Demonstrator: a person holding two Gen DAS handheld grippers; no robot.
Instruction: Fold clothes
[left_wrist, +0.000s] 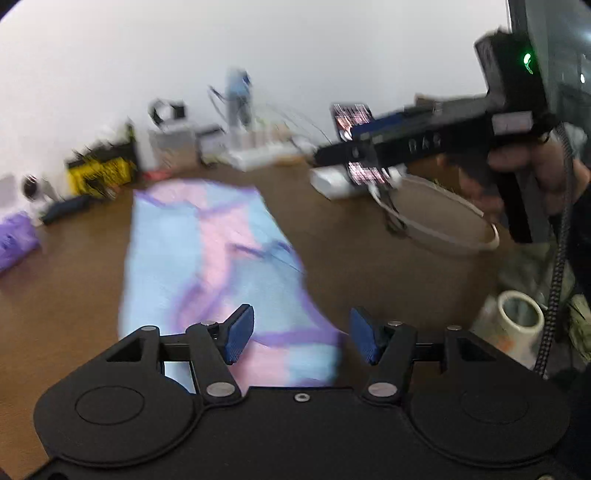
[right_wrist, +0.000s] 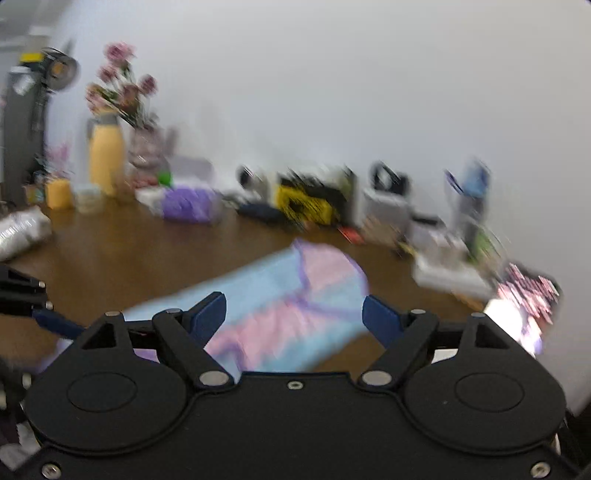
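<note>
A light blue and pink garment (left_wrist: 221, 258) with purple trim lies flat on the brown table (left_wrist: 66, 295), folded into a long strip. My left gripper (left_wrist: 301, 334) hovers over its near end, open, its blue pads (left_wrist: 240, 332) apart with only cloth beneath them. My right gripper (right_wrist: 295, 317) is open wide above the same garment (right_wrist: 280, 295), nothing between its fingers. In the left wrist view a person's hand (left_wrist: 524, 162) holds that right tool up at the right, above the table. Both views are blurred.
A beige basket (left_wrist: 454, 236) and a white tape roll (left_wrist: 521, 317) stand to the right of the garment. Along the wall are a yellow box (right_wrist: 303, 203), a purple pack (right_wrist: 188, 206), a yellow bottle (right_wrist: 107, 158), flowers (right_wrist: 122, 85) and a foil bundle (right_wrist: 22, 229).
</note>
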